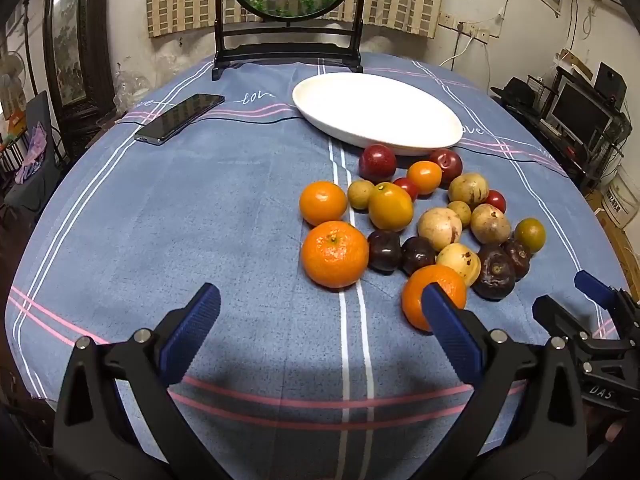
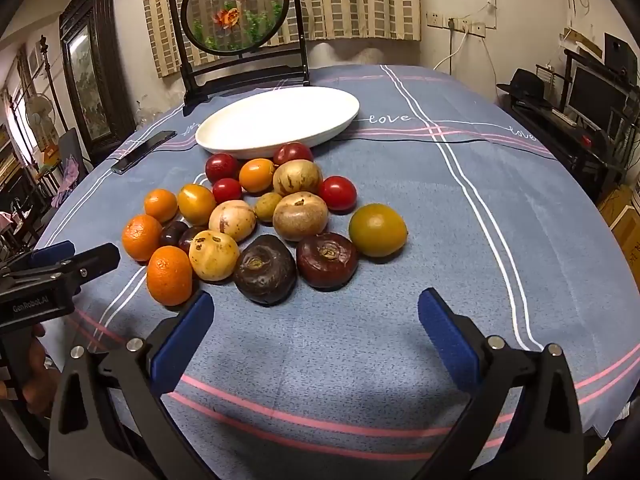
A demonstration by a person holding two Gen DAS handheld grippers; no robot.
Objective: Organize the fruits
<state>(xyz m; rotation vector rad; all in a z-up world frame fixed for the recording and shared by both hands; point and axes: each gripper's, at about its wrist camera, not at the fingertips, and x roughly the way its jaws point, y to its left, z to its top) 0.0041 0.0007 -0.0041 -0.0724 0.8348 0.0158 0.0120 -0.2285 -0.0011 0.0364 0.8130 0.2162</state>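
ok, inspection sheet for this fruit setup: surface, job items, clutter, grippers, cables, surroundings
Surface: blue tablecloth with white and pink stripes.
Job's things: fruit pile of oranges, red, yellow and dark fruits on the cloth; white oval plate behind it holds no fruit.
Clutter: phone left of the plate; goldfish screen at the far edge.
Grippers: left gripper open, short of the pile; right gripper open, holding nothing.
Cables: dark cable on the cloth by the phone.
Surroundings: curtain, wall sockets, monitor shelf.
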